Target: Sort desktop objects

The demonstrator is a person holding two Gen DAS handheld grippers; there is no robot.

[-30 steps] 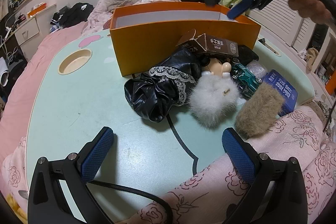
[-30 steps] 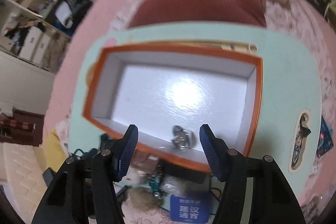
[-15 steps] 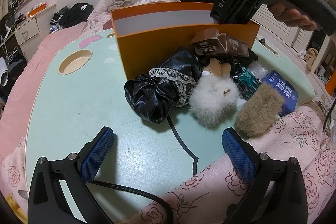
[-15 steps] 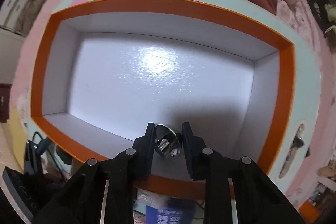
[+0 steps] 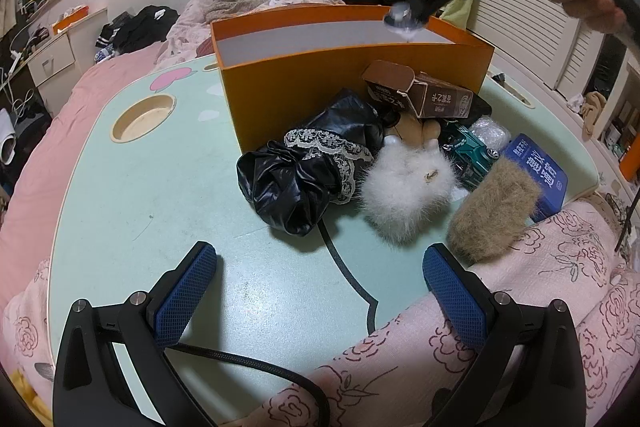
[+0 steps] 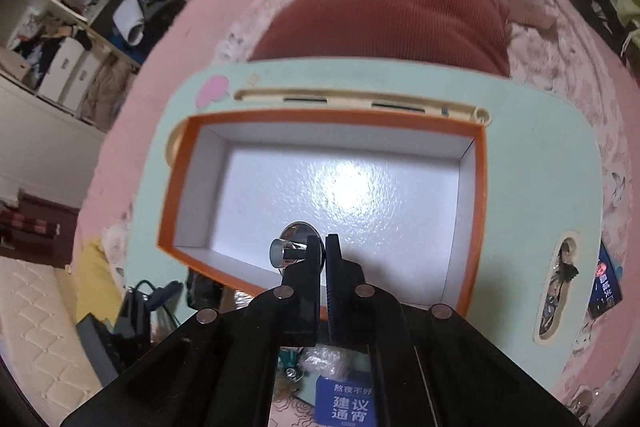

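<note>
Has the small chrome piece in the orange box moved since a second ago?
Yes. The chrome piece has come up off the orange box floor; the right gripper, whose jaws just closed on it, holds it at rim height.

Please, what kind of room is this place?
Probably a bedroom: the mint lap table stands on a bed with pink bedding, clothes lie heaped behind it, and a white drawer unit stands at the side.

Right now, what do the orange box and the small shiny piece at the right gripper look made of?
Orange box: looks like coated cardboard; thin straight walls, orange outside, glossy white lining with a light glare. Small shiny piece: probably polished metal or chrome-plated plastic; mirror-like reflections on a short cylinder with a rounded disc, sitting at the fingertips of the shut right gripper.
</note>
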